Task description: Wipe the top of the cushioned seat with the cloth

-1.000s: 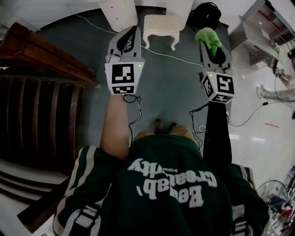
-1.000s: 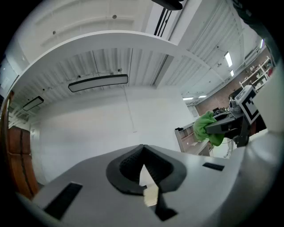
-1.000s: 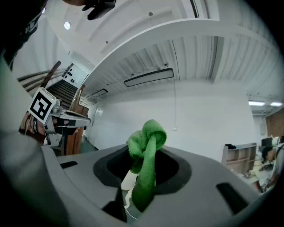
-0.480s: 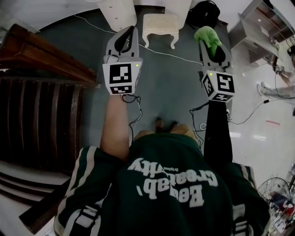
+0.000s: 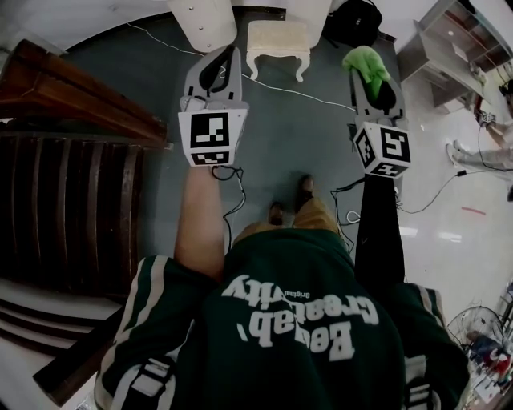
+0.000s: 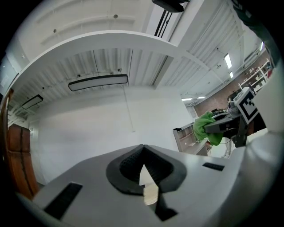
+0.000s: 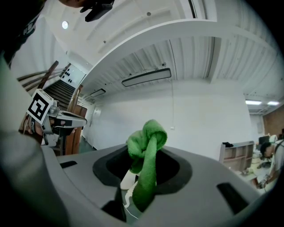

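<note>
A grey floor [image 5: 296,136] spreads out below the person, with a dark wooden staircase [image 5: 72,184] along the left and a white cable [image 5: 304,94] trailing across the middle. The cushioned seat [image 5: 278,42], a small cream stool on curved legs, stands at the far edge of the floor, well apart from both grippers, and its top is bare. The left gripper [image 5: 224,54] is held out in front of the person's bare forearm, pointing toward the stool; its own view shows the jaws closed tip to tip with nothing between them. The right gripper [image 5: 372,84] is held out level with it, to the right of the stool, clamped on the green cloth [image 5: 365,62], which bunches up in a knot above the jaw tips and hangs down between them. A black bag [image 5: 357,20] lies behind the stool.
</note>
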